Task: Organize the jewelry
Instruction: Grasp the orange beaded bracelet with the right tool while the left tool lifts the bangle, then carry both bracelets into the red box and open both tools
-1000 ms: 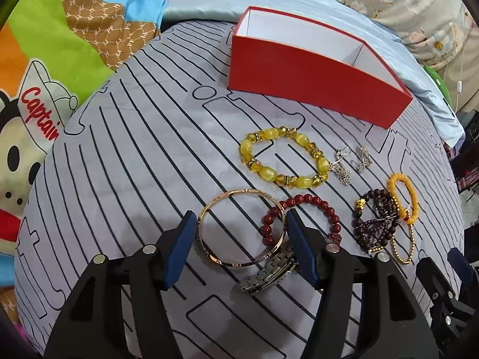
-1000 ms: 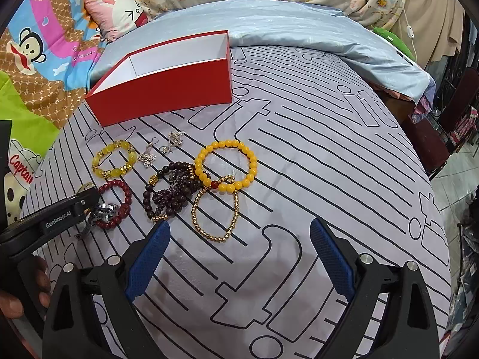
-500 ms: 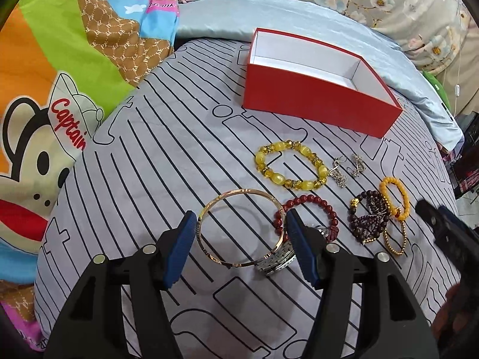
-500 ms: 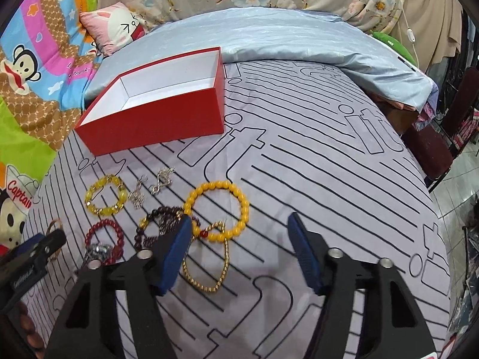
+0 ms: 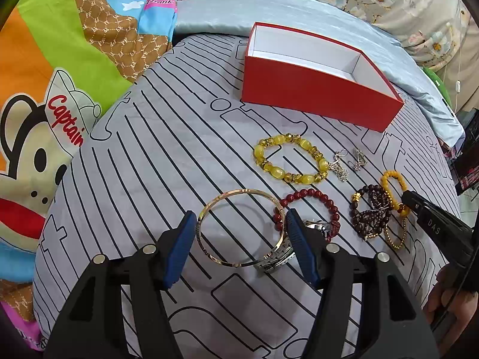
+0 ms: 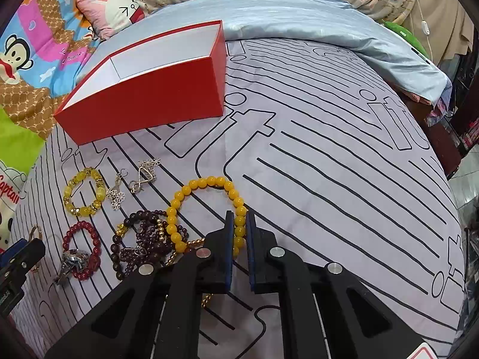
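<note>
In the left wrist view, the left gripper (image 5: 239,248) is spreading its blue pads wide around a thin gold metal bangle (image 5: 241,228), gripping nothing. The bangle is lying on the grey line-printed bedsheet (image 5: 143,161), overlapping a silver link watch (image 5: 278,257) beside a dark red bead bracelet (image 5: 308,212). An open red cardboard box (image 5: 314,98) is sitting toward the sheet's far edge.

In the right wrist view, the right gripper (image 6: 239,251) is pinching an orange-yellow bead bracelet (image 6: 206,212) between nearly closed pads, beside a tangle of dark purple beads (image 6: 143,242). A yellow glass-bead bracelet (image 6: 83,191) and silver earrings (image 6: 134,184) are resting nearer the box.
</note>
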The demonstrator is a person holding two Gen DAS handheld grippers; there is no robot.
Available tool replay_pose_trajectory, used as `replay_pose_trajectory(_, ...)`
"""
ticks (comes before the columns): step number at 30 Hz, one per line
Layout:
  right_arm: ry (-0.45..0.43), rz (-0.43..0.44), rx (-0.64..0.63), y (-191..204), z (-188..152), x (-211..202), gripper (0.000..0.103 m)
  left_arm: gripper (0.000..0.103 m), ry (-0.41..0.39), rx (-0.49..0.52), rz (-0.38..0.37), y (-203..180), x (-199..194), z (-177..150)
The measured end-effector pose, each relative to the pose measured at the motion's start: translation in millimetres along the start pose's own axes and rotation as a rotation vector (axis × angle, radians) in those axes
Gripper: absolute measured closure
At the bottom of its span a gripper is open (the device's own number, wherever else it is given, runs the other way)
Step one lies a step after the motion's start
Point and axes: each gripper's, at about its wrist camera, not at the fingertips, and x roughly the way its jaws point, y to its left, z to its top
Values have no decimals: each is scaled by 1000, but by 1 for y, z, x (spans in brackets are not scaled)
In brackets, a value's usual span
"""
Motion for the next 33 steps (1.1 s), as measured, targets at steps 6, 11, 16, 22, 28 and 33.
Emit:
replay_pose_trajectory(6,-72,35,15,-3,6,-33,96,43,-18,0,-5,0,-11,1)
replay_pose_trajectory(11,-137,81,10,-1,17,-68,96,43,-52,14,-13,-3,-28,7)
replay_pose_trajectory(16,-215,117,-28,9,33,-106,96,43,-91,27,-22,-9,-45,20)
replay_pose_trajectory(22,-265,191,-49,23,68,-124,96,43,-165,70,-43,-22,-63,60)
replay_pose_trajectory(28,-286,266,-47,38,121,-107,96,43,-266,115,-37,-45,-64,125)
replay_pose_trajectory(33,-270,269,-56,48,163,-72,96,43,-278,115,-37,-57,-37,169)
